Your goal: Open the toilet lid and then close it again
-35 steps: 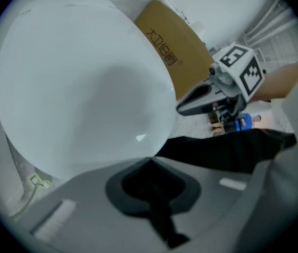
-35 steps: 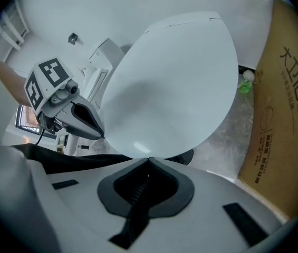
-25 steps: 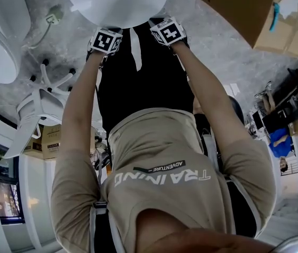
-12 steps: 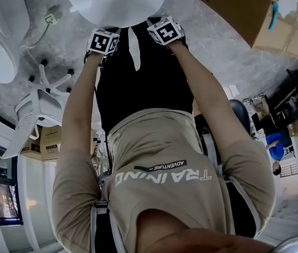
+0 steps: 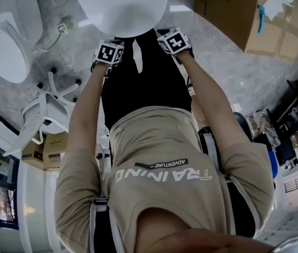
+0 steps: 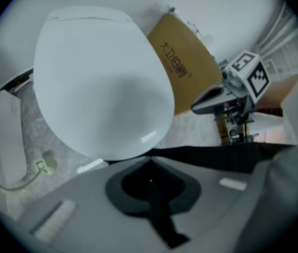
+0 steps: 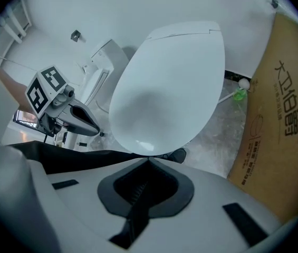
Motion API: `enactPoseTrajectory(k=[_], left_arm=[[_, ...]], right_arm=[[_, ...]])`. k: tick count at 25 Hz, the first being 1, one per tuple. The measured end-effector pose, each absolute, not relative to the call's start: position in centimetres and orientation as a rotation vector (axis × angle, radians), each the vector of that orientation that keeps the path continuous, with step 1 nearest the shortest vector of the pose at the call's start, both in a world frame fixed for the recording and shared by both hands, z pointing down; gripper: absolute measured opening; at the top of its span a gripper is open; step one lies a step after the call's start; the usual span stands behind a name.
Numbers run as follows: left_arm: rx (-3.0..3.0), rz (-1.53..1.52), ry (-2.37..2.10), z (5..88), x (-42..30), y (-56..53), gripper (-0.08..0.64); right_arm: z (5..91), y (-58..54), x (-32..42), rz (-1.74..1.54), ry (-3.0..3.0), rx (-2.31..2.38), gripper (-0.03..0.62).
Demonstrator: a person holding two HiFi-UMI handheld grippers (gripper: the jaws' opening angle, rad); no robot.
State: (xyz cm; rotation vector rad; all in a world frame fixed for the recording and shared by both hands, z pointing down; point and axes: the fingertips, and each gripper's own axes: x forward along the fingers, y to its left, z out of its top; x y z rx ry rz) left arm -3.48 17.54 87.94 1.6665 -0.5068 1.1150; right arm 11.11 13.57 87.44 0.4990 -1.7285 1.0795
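The white toilet lid (image 5: 119, 7) lies down, closed, at the top of the head view. It fills the left gripper view as a smooth oval (image 6: 101, 83) and the right gripper view likewise (image 7: 164, 88). My left gripper (image 5: 110, 50) and right gripper (image 5: 172, 40) sit side by side at the lid's front rim, held on outstretched arms. Each gripper's jaws meet at a point just under that rim, shut with nothing between them (image 6: 150, 161) (image 7: 149, 159). Whether the tips touch the lid I cannot tell. Each gripper view also shows the other gripper (image 6: 233, 91) (image 7: 59, 107).
A tall cardboard box (image 5: 243, 9) stands right of the toilet. A second white toilet (image 5: 3, 46) and an overturned white chair (image 5: 43, 107) are on the left. A plug with cable (image 5: 63, 25) lies on the grey marbled floor.
The head view has shifted so the lid and both grippers sit slightly lower in frame. Both grippers stay shut at the lid's front rim; the lid has not moved.
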Motion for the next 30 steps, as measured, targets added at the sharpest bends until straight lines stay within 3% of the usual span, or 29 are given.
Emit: enactPoseTrajectory(k=[13, 30], left_arm=[[1.821, 1.069, -0.636, 76.8, -4.3, 12.0, 0.005], [2.012, 0.679, -0.974, 60.9, -6.3, 2.9, 0.005]], right_arm=[[77.1, 10.4, 11.8, 0.958, -1.845, 0.564, 0.014], [63.9, 2.6, 8.4, 0.821, -2.096, 0.679, 0.014]])
